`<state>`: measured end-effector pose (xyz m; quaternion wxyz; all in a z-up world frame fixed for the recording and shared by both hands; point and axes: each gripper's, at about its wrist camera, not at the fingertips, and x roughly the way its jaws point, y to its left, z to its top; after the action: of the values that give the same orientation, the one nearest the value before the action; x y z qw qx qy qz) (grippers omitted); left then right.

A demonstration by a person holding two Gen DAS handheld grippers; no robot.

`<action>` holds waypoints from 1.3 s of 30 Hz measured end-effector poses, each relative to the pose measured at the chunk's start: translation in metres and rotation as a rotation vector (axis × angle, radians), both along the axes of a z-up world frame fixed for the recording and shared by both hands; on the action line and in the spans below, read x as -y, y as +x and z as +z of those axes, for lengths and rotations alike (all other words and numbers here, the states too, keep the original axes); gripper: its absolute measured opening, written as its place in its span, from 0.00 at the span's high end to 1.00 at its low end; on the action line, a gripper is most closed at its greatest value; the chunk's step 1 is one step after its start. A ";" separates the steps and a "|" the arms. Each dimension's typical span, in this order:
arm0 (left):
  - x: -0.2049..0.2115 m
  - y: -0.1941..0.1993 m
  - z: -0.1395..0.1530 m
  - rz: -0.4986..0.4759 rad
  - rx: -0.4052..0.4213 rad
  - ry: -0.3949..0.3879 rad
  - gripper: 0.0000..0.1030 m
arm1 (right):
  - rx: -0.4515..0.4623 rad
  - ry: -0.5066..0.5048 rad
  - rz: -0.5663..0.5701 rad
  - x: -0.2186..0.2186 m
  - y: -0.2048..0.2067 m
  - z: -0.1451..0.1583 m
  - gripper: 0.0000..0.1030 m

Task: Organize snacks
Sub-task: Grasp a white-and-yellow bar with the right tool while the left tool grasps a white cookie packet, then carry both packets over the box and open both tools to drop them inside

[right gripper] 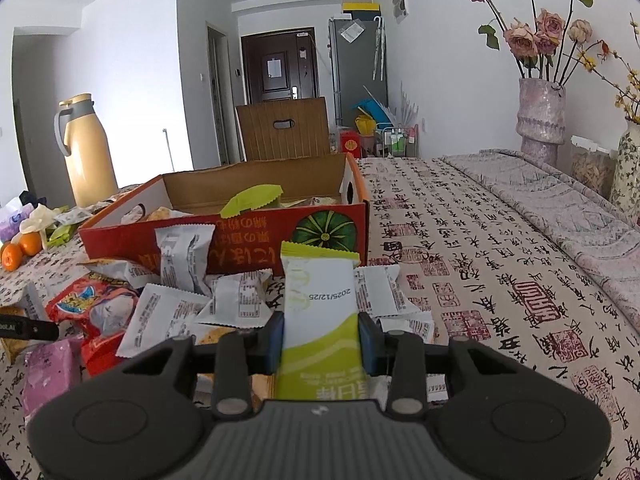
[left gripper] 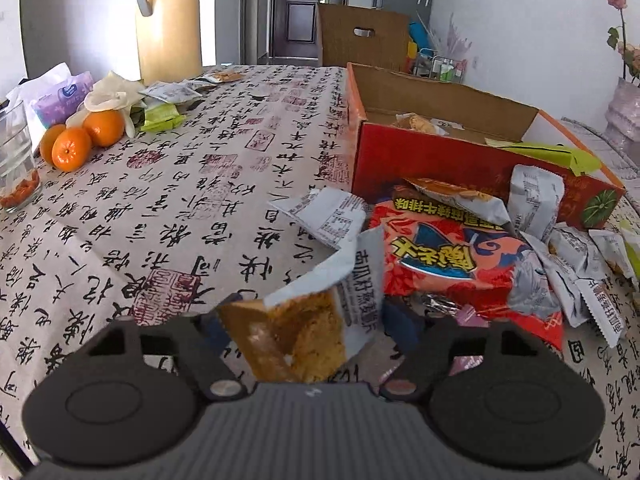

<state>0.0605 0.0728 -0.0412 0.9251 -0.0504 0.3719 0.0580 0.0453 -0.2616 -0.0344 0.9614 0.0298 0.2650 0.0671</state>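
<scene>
We're pinching a green-white pkt (right gripper: 320,320) in the right gripper (right gripper: 322,338) for boxing, w/ the left gripper (left gripper: 310,330) spread around a cracker pkt (left gripper: 298,336), prob. next grab.

Red box (right gripper: 256,236), calligraphy-print tablecloth (right gripper: 460,280), green-white packet (right gripper: 320,320)

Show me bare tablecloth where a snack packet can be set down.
Free: the calligraphy tablecloth between the oranges and the red cardboard box; also right of the box, toward the grey runner. Crowded: the packet heap before the box.
</scene>
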 end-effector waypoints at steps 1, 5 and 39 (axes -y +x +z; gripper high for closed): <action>0.001 -0.001 0.000 0.000 0.002 0.007 0.37 | -0.001 0.000 0.000 0.000 0.000 0.000 0.64; 0.001 -0.004 0.003 -0.003 0.008 0.006 0.56 | -0.002 0.001 0.002 0.000 -0.001 -0.001 0.64; 0.052 0.012 0.087 -0.102 0.242 0.030 0.87 | 0.155 0.021 0.025 -0.009 0.012 0.046 0.64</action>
<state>0.0725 0.0208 0.0454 0.9656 -0.0244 0.2586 0.0097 0.0569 -0.2525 0.0117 0.9778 0.0313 0.1894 0.0840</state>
